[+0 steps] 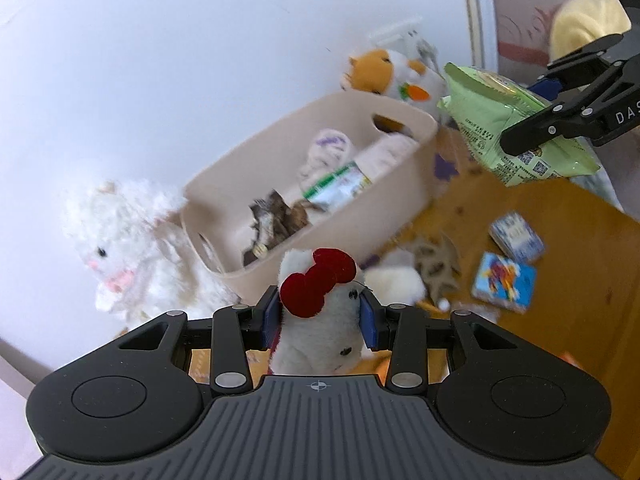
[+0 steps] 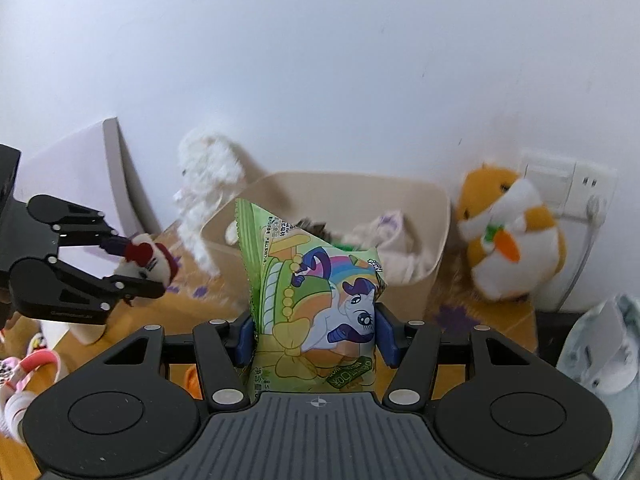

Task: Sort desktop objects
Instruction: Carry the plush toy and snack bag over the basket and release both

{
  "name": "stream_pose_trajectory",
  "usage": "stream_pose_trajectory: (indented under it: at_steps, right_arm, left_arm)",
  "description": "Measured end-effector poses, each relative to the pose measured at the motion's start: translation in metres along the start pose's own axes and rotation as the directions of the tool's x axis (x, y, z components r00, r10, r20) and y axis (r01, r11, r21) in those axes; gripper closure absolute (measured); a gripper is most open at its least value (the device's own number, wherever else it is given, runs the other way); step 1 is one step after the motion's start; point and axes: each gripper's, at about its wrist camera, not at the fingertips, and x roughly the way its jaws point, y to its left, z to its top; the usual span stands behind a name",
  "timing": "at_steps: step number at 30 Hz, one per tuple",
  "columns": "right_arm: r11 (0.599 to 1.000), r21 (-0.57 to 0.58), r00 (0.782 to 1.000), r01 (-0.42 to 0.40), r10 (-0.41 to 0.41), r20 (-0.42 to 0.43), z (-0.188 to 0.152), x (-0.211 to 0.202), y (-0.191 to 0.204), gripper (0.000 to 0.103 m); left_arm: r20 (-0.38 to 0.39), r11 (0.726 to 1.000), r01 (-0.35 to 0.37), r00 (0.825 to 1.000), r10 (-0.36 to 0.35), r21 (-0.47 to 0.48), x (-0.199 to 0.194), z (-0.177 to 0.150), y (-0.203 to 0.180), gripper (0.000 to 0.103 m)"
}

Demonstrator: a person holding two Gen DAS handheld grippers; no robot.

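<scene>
Claws both clamped: left claw point(image 1: 319, 322) on fuzzy plush w/ red bow point(image 1: 320, 312), right claw point(image 2: 316, 334) on crinkly green packet point(image 2: 312, 300).

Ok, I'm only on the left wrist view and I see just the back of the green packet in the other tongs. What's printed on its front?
Observer: The green packet shows a cartoon pony with a purple mane and a rainbow.
Operator: How do the right tongs sit on it?
Observer: The right tongs clamp its lower part, with a blue pad on each side.
Operator: And my plush, seen from there?
Observer: The left tongs hold the white plush with the red bow off the desk, left of the beige bin.
</scene>
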Motion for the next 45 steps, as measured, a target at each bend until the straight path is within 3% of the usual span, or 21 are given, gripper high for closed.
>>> stream_pose_trajectory:
  at_steps: [7, 13, 18, 23, 31, 37, 40, 42, 44, 45]
  right_arm:
    - [0.999, -0.013, 0.997, 0.043, -0.042, 0.059, 0.035, 0.007, -0.016, 0.048]
    - [0.995, -0.033, 0.992, 0.093, -0.09, 0.091, 0.063, 0.022, -0.03, 0.047]
    - [0.99, -0.041, 0.986, 0.138, -0.133, 0.095, 0.08, 0.047, -0.037, 0.047]
    - [0.992, 0.004, 0.987, 0.128, -0.128, 0.097, 0.091, 0.072, -0.044, 0.047]
    - [0.986, 0.046, 0.983, 0.158, -0.161, 0.086, 0.099, 0.106, -0.049, 0.047]
    - [0.985, 0.012, 0.985, 0.17, -0.17, 0.04, 0.097, 0.131, -0.041, 0.046]
    - [0.985, -0.001, 0.985, 0.174, -0.174, 0.016, 0.092, 0.141, -0.037, 0.035]
    - [0.983, -0.038, 0.984, 0.18, -0.179, 0.013, 0.089, 0.144, -0.032, 0.031]
    - [0.983, -0.083, 0.986, 0.166, -0.165, 0.017, 0.086, 0.144, -0.026, 0.024]
    - [0.981, -0.103, 0.986, 0.165, -0.163, 0.024, 0.085, 0.142, -0.024, 0.022]
  left_arm:
    - [0.042, 0.999, -0.036, 0.998, 0.036, -0.018, 0.006, 0.03, 0.017, 0.062]
    - [0.061, 0.989, -0.078, 0.994, 0.086, -0.123, 0.021, 0.053, 0.037, 0.062]
    - [0.042, 0.963, -0.11, 0.991, 0.123, -0.247, 0.043, 0.07, 0.051, 0.062]
    - [0.014, 0.951, -0.13, 0.99, 0.139, -0.28, 0.067, 0.083, 0.054, 0.062]
    - [-0.065, 0.909, -0.198, 0.98, 0.187, -0.368, 0.103, 0.087, 0.06, 0.062]
    - [-0.086, 0.873, -0.177, 0.984, 0.154, -0.456, 0.119, 0.089, 0.061, 0.061]
    - [-0.085, 0.87, -0.161, 0.987, 0.138, -0.467, 0.122, 0.091, 0.058, 0.056]
    - [-0.08, 0.876, -0.151, 0.989, 0.129, -0.458, 0.122, 0.091, 0.055, 0.038]
    - [-0.074, 0.881, -0.155, 0.988, 0.136, -0.447, 0.119, 0.092, 0.053, 0.027]
    - [-0.066, 0.881, -0.158, 0.987, 0.143, -0.445, 0.117, 0.092, 0.053, 0.026]
